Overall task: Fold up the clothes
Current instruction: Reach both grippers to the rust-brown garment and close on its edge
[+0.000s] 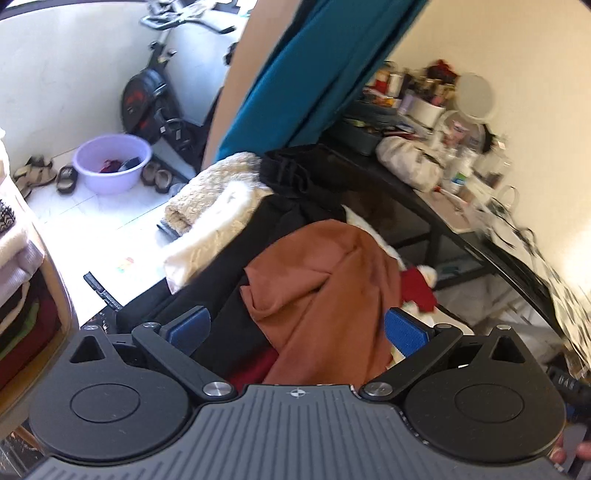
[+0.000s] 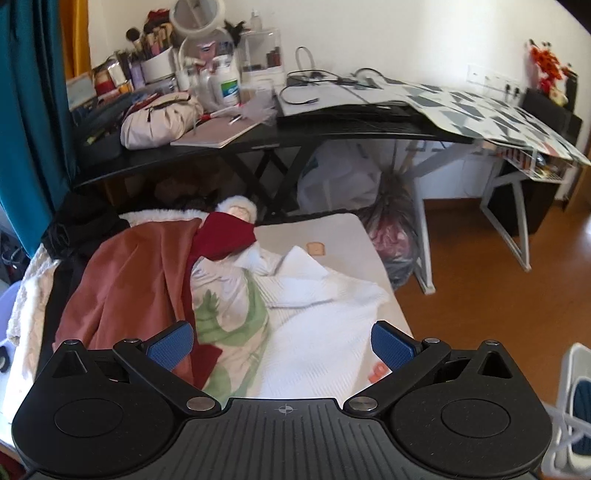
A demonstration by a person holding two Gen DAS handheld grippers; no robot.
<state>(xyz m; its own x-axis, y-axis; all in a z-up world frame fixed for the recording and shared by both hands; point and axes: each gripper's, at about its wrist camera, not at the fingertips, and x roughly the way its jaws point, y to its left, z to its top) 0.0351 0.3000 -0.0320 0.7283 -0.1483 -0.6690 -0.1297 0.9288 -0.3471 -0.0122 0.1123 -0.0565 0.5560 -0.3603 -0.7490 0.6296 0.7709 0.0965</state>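
Left wrist view: my left gripper [image 1: 297, 328], jaws apart and empty, hangs over the rust garment [image 1: 321, 280] on the pile. My right gripper [image 2: 282, 341], also apart, faces the white cloth [image 2: 317, 317]. Nothing picked yet; next comes choosing an edge.

Cream plaster wall [image 2: 369, 33] fills upper frame, brightly daylit. Long black desk [image 2: 258, 136] spans centre, cluttered on its left end. Teal curtain [image 2: 33, 110] hangs at far left. Orange-brown wood floor [image 2: 480, 295] lower right. Left wrist view: black exercise bike [image 1: 147, 99] upper left; white tiled floor [image 1: 92, 206] below it.
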